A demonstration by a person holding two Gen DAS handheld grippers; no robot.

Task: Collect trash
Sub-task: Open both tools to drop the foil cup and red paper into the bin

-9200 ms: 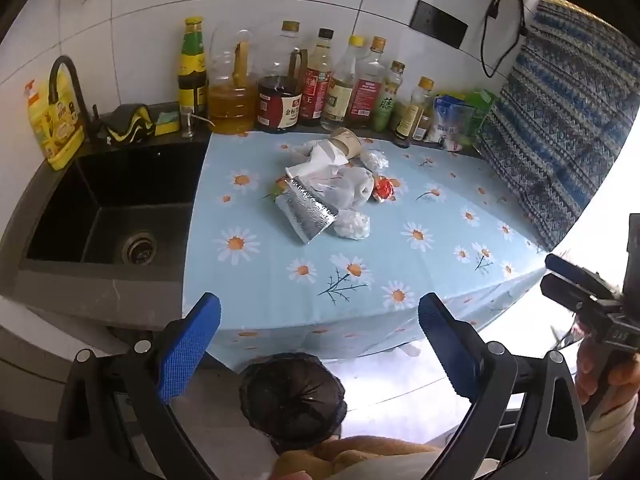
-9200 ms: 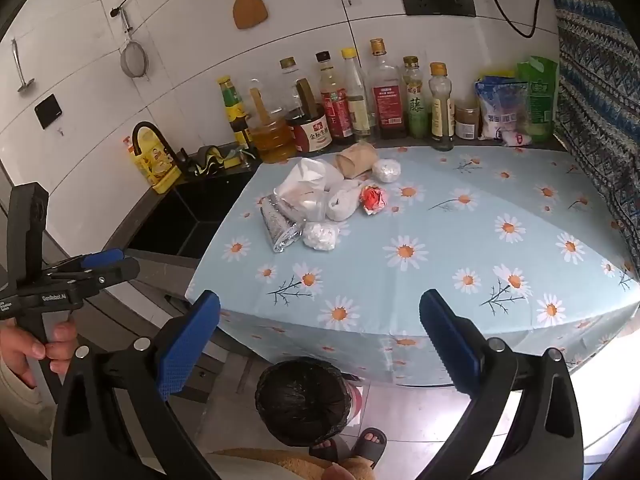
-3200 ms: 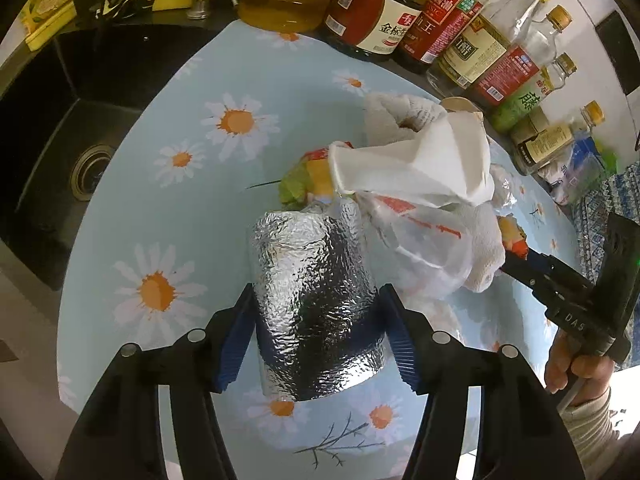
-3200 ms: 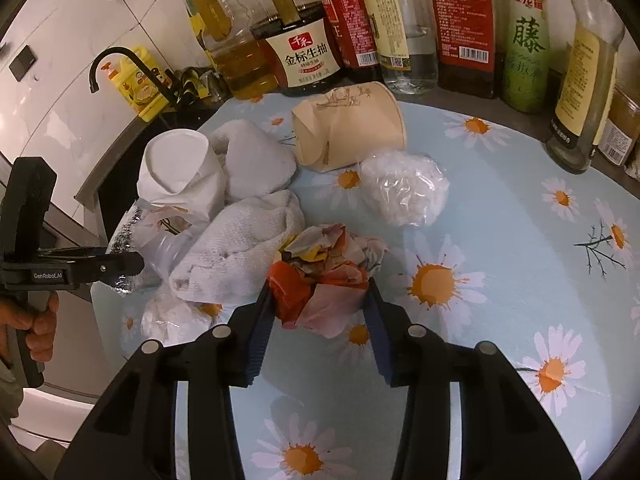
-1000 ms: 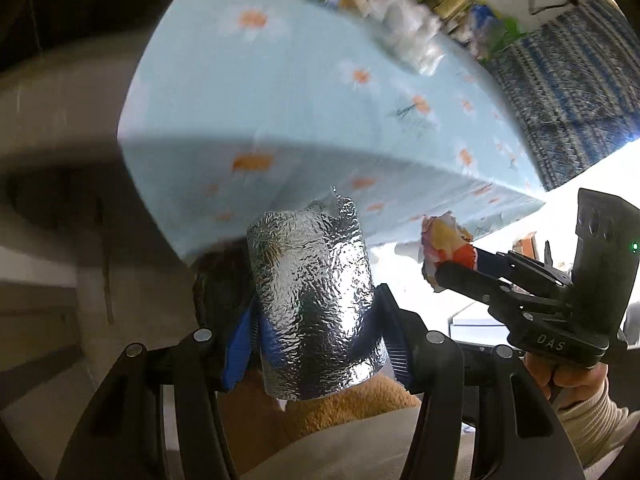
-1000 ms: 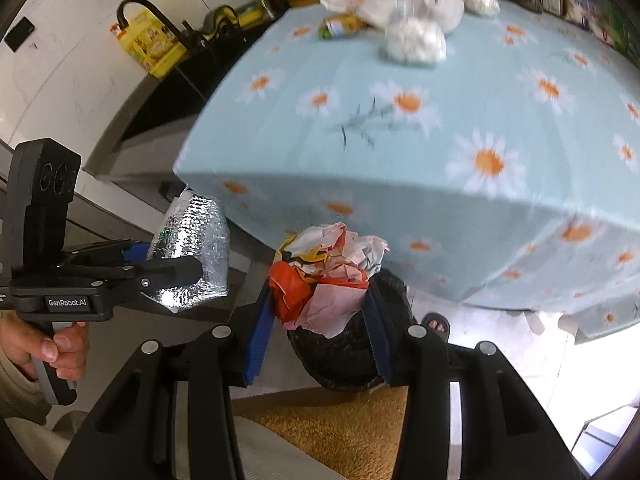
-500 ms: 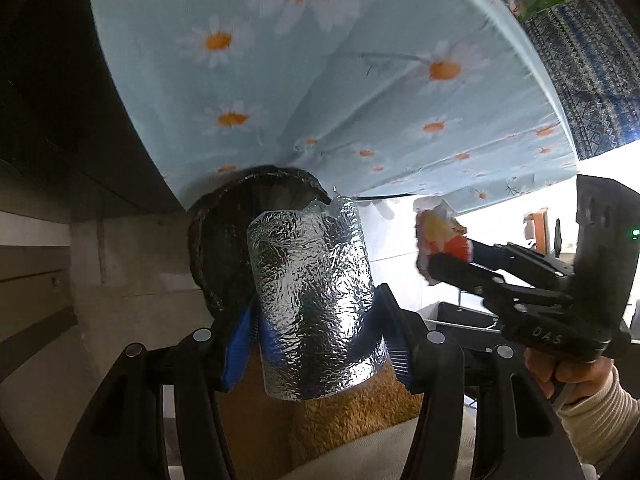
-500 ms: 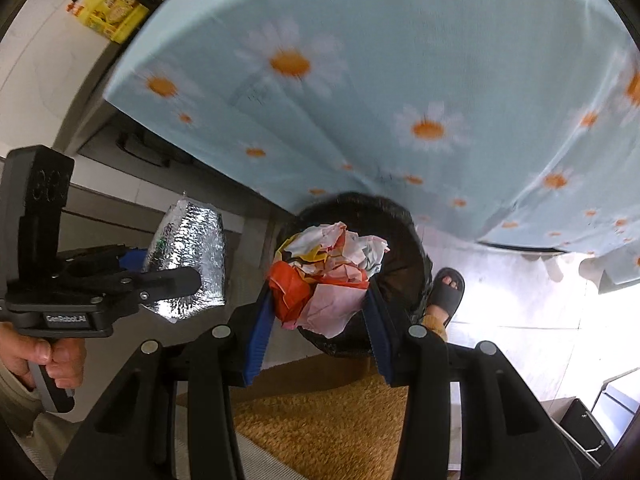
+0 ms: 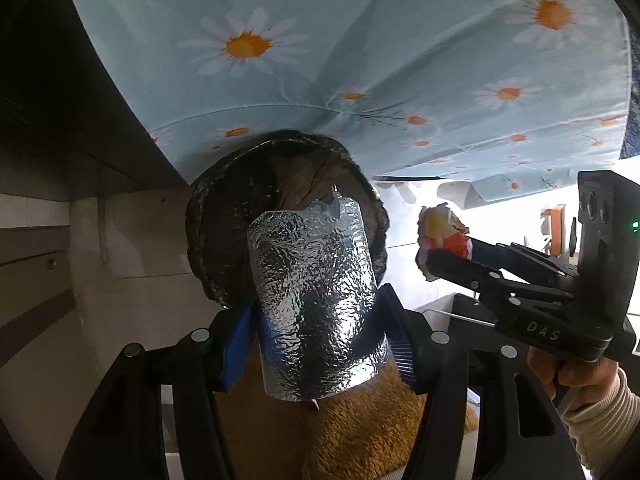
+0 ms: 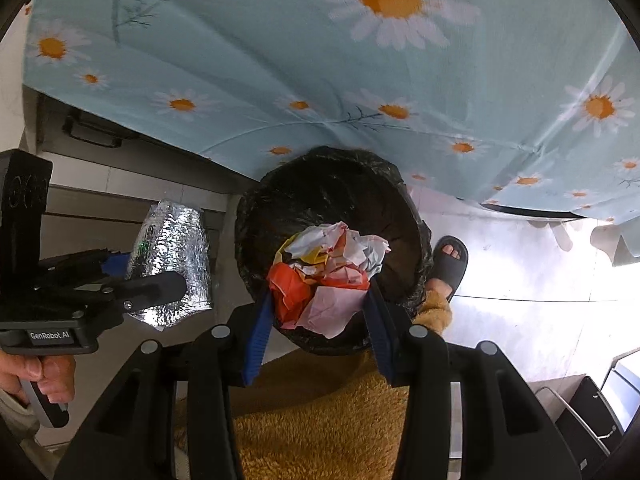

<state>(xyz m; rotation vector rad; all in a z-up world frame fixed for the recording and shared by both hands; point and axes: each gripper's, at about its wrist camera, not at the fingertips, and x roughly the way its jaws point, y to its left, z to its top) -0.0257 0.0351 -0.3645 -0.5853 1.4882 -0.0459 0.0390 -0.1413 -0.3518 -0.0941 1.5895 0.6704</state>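
Observation:
My left gripper (image 9: 316,332) is shut on a crumpled silver foil bag (image 9: 316,304), held over the near rim of a black-lined trash bin (image 9: 232,216) on the floor. The foil bag also shows in the right wrist view (image 10: 172,264), left of the bin (image 10: 320,196). My right gripper (image 10: 318,316) is shut on a crumpled wad of red, yellow and white wrappers (image 10: 324,276), held just above the bin's open mouth. The wad and right gripper show in the left wrist view (image 9: 444,240), right of the bin.
The daisy-print tablecloth (image 10: 280,60) hangs over the table edge right above the bin. A foot in a dark slipper (image 10: 450,264) stands right of the bin. Orange fuzzy clothing (image 10: 320,420) fills the foreground. Grey cabinet fronts (image 9: 60,260) stand to the left.
Both grippers have tilted further down and moved closer to the bin, each still holding its trash. The bin now fills more of both views.

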